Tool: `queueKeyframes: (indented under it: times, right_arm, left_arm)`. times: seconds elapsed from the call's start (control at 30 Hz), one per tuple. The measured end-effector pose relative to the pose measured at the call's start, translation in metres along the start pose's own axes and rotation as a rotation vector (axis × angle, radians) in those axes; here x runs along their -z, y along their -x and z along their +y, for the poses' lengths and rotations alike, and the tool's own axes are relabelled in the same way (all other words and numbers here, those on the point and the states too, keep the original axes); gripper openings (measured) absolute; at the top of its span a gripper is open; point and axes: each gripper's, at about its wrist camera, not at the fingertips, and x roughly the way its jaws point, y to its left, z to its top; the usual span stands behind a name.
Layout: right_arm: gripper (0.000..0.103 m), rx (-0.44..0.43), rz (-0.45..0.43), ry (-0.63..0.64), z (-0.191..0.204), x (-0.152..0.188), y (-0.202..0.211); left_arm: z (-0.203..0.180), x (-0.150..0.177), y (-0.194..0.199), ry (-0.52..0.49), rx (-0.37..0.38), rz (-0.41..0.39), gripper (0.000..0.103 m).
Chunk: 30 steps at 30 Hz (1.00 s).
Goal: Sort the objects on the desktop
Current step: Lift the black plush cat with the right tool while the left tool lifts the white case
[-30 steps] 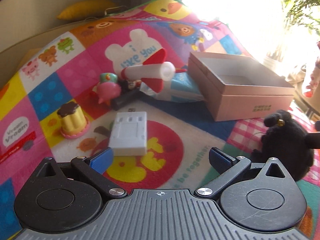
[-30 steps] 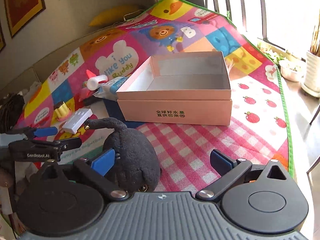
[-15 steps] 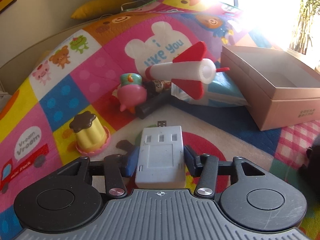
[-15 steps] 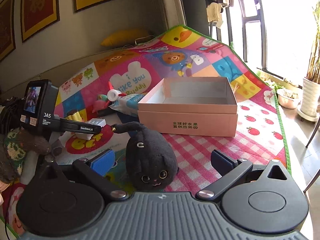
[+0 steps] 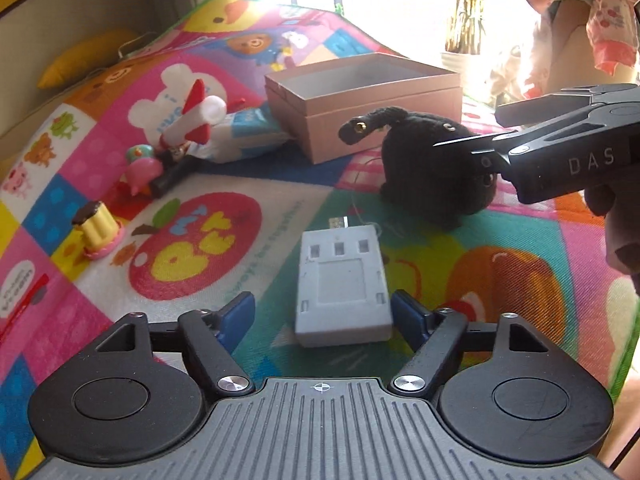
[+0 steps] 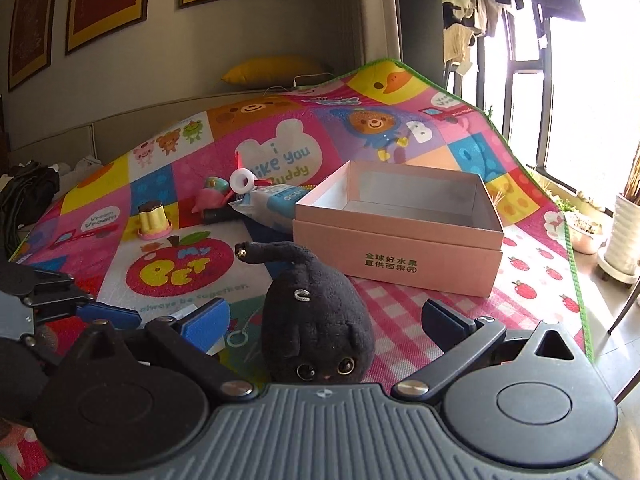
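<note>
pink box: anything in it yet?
Empty as far as seen: the pink box is open-topped, and its visible white floor and walls are bare; its near inside corner is hidden.

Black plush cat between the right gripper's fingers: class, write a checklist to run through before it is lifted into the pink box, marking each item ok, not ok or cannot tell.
1. Black plush cat centred between the right gripper fingers: ok.
2. Fingers closed on the cat: not ok, a gap shows on both sides.
3. Pink box open with room inside: ok.
4. Way from cat to box free of other objects: ok.
5. Left gripper clear of the cat: ok; it is beside the grey adapter, its fingers opening.
6. Cat's tail free of the box: ok in the right wrist view.
</note>
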Motion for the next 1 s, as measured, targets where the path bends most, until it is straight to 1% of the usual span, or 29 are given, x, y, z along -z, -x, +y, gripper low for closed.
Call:
queueKeyframes:
  times: [0.03, 0.13, 0.17, 0.2, 0.27, 0.3, 0.33, 0.37, 0.5, 0.6, 0.67, 0.73, 0.77, 0.83, 0.87, 0.93, 1.0]
  right_arm:
    - [0.102, -0.003, 0.006, -0.008, 0.0, 0.001, -0.002]
    - [0.102, -0.001, 0.012, -0.027, -0.001, 0.004, -0.002]
    - [0.102, -0.002, 0.015, -0.031, -0.002, 0.005, -0.001]
    - [0.102, -0.001, 0.016, -0.032, -0.002, 0.006, 0.0]
    - [0.102, 0.007, 0.016, -0.028, -0.004, 0.008, 0.002]
    - [0.102, 0.013, 0.014, -0.022, -0.004, 0.009, 0.002]
    - [0.102, 0.02, 0.014, -0.018, -0.004, 0.009, 0.002]
    - [0.102, 0.026, 0.017, -0.017, -0.004, 0.01, 0.001]
    - [0.102, 0.034, 0.019, -0.034, -0.004, 0.01, -0.003]
    - [0.102, 0.046, 0.006, -0.028, -0.003, 0.01, -0.003]
    - [0.102, 0.049, 0.01, -0.029, -0.003, 0.01, -0.004]
    - [0.102, 0.046, 0.017, -0.023, -0.003, 0.009, -0.005]
    - [0.102, 0.044, 0.021, -0.013, -0.002, 0.009, -0.007]
    - [0.102, 0.042, 0.028, 0.007, 0.001, 0.008, -0.012]
    - [0.102, 0.04, 0.03, 0.017, 0.003, 0.007, -0.015]
    - [0.102, 0.037, 0.033, 0.04, 0.008, 0.004, -0.021]
    - [0.102, 0.021, 0.037, 0.067, 0.014, 0.001, -0.028]
  left_arm:
    - [0.004, 0.001, 0.001, -0.007, -0.036, 0.004, 0.091]
    - [0.024, 0.0, -0.001, 0.008, -0.185, 0.022, 0.093]
    - [0.032, -0.001, -0.003, 0.028, -0.206, 0.032, 0.093]
    - [0.039, -0.004, -0.004, 0.056, -0.196, 0.036, 0.093]
    - [0.047, -0.009, -0.001, 0.111, -0.098, 0.017, 0.095]
    - [0.047, -0.011, 0.001, 0.132, -0.043, 0.004, 0.096]
    - [0.043, -0.014, 0.001, 0.144, -0.006, -0.009, 0.097]
    - [0.037, -0.016, -0.001, 0.148, 0.008, -0.015, 0.097]
    - [0.016, -0.025, -0.019, 0.172, -0.021, -0.022, 0.097]
    - [0.013, -0.031, -0.031, 0.204, -0.06, -0.026, 0.097]
    - [0.014, -0.032, -0.036, 0.195, -0.091, -0.017, 0.097]
    - [0.015, -0.03, -0.037, 0.185, -0.099, -0.016, 0.096]
    - [0.016, -0.03, -0.035, 0.18, -0.105, -0.022, 0.094]
    - [0.015, -0.029, -0.029, 0.158, -0.115, -0.033, 0.07]
    - [0.016, -0.029, -0.027, 0.156, -0.111, -0.031, 0.067]
    - [0.017, -0.028, -0.023, 0.15, -0.093, -0.023, 0.067]
    - [0.016, -0.025, -0.02, 0.138, -0.102, -0.018, 0.067]
